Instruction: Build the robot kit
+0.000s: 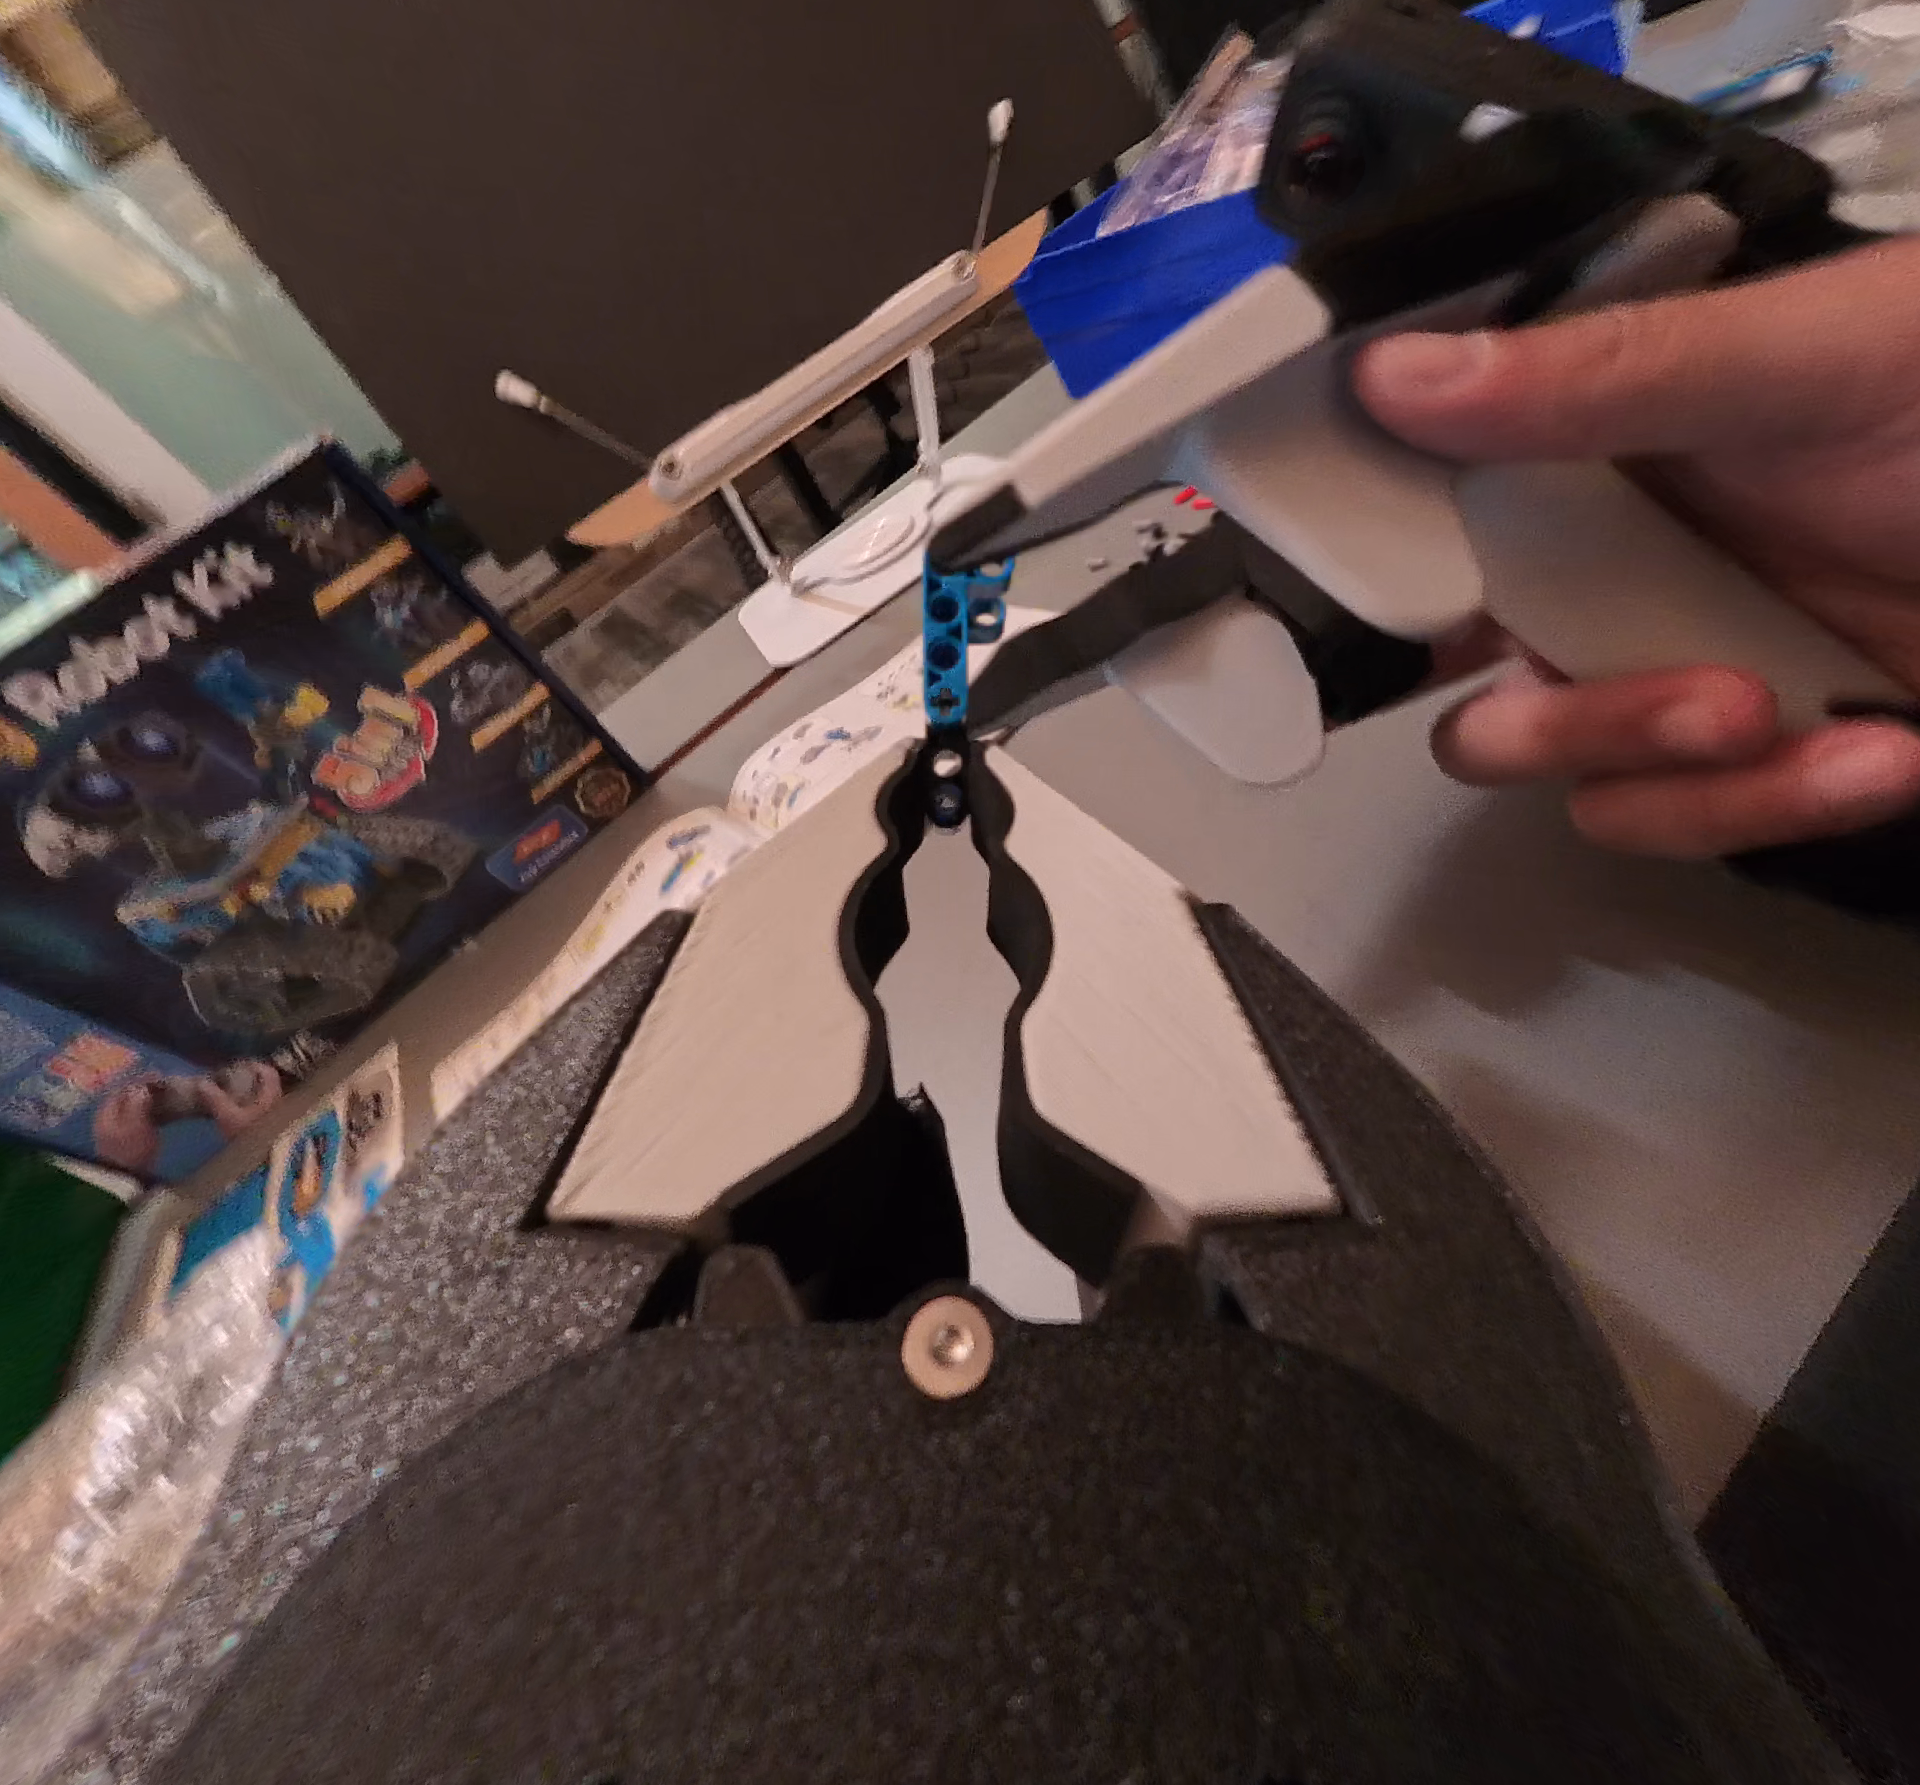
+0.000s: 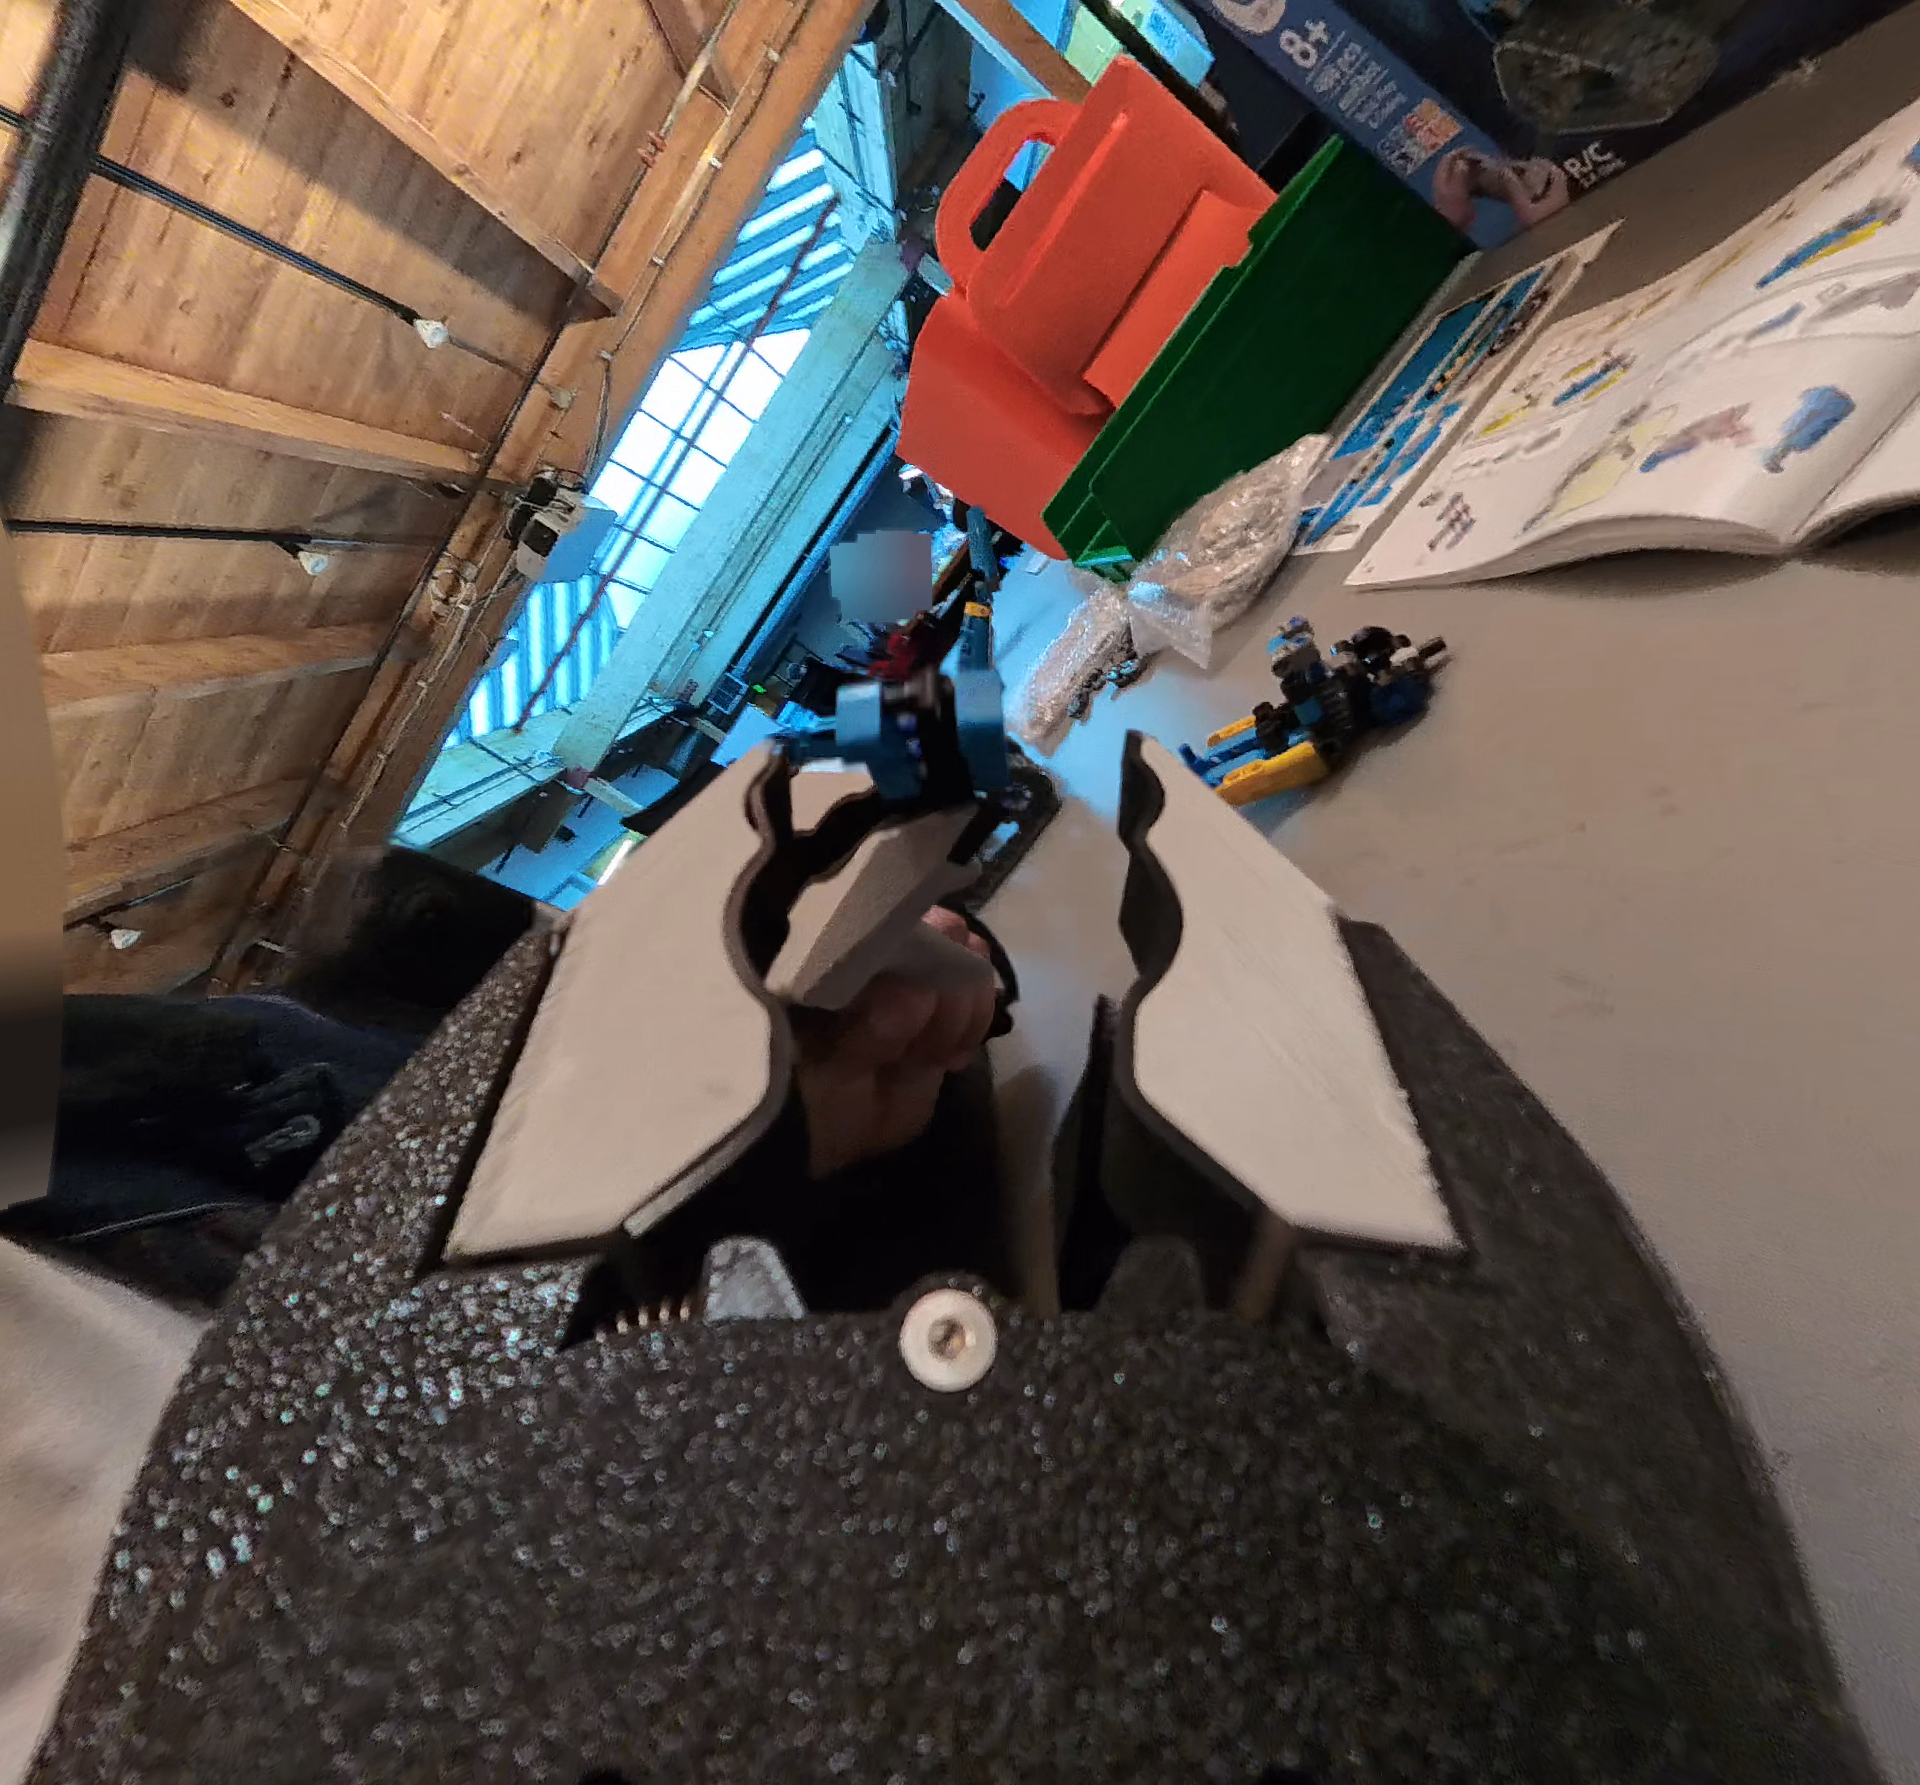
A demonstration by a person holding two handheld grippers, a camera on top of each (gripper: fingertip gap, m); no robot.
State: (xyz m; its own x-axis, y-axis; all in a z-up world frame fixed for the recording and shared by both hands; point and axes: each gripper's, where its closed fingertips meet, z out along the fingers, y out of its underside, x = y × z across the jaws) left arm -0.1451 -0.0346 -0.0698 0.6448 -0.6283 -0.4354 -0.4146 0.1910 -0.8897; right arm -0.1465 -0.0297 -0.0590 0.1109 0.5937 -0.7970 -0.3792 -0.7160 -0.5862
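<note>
My left gripper (image 1: 948, 761) is shut on the lower end of a thin blue beam with holes (image 1: 948, 639), which stands up from its tips. My right gripper (image 1: 982, 629), held by a hand (image 1: 1683, 530), comes in from the right with its jaws apart on either side of the beam's upper part. In the right wrist view my right gripper (image 2: 951, 756) is open. A blue and black piece (image 2: 914, 727) sits between its tips. The left gripper shows there by one of its grey fingers (image 2: 883, 883), with a hand (image 2: 894, 1029) behind it.
A toy kit box (image 1: 260, 748) stands at the table's left and also shows in the right wrist view (image 2: 1558, 0). An open instruction booklet (image 2: 1662, 405), red bin (image 2: 1070, 281), green bin (image 2: 1268, 374), plastic bags (image 2: 1205, 540) and a small built model (image 2: 1340, 696) lie on the grey table (image 2: 1558, 1008). A white stand (image 1: 831, 385) is behind. Less than 4 cm separates the two grippers' tips. Left tips and right tips are each some 15 cm from the small built model (image 2: 1340, 696).
</note>
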